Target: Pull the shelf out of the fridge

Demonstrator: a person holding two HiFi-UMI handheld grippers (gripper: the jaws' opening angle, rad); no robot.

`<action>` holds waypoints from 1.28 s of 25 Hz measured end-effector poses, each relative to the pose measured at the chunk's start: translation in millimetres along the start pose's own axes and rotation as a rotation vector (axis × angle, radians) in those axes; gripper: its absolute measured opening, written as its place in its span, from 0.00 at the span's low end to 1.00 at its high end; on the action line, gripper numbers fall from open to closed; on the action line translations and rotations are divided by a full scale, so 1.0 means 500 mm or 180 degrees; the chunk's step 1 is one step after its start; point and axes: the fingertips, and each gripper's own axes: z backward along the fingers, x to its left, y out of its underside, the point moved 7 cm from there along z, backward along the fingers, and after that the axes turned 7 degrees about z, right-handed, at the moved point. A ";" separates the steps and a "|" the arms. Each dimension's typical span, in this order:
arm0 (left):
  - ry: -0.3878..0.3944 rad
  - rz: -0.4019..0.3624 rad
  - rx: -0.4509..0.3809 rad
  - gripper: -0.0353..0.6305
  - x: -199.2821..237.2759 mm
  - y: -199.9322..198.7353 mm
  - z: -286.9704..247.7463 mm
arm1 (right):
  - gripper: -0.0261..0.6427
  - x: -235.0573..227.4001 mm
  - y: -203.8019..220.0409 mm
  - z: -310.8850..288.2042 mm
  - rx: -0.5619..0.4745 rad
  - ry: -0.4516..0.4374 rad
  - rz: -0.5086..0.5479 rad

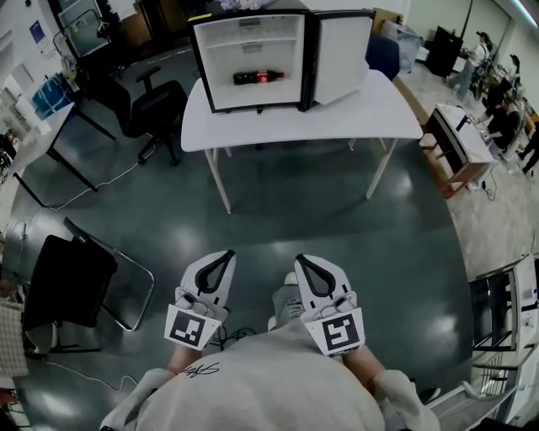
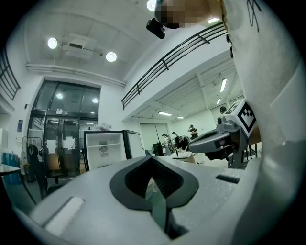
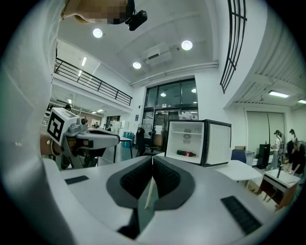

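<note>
Hanging back from the open fridge (image 1: 253, 59), tongs empty

Left tongs (image 1: 224, 256) pinched together, holding nothing; shelf (image 1: 219, 84) sitting inside the fridge on the table (image 1: 362, 109), well apart from both, bottle (image 1: 258, 77) lying on it; right tongs (image 1: 302, 262) pinched together too.

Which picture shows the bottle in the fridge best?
The head view: the dark bottle lies whole in the open fridge's lower part, red label showing. The right gripper view shows the bottle smaller, from the side. The left gripper view shows the fridge, but no bottle.
</note>
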 end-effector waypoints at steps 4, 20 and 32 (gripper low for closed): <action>-0.0041 0.0045 0.0045 0.06 0.009 0.006 -0.007 | 0.06 -0.005 0.005 -0.019 -0.0002 -0.0048 -0.0027; -0.0176 -0.0002 0.0021 0.06 0.090 -0.018 -0.108 | 0.06 -0.105 -0.014 -0.131 -0.0115 -0.0105 0.0008; -0.0212 -0.0007 0.0047 0.06 0.179 -0.012 -0.223 | 0.06 -0.208 -0.011 -0.252 -0.0124 -0.0184 -0.0003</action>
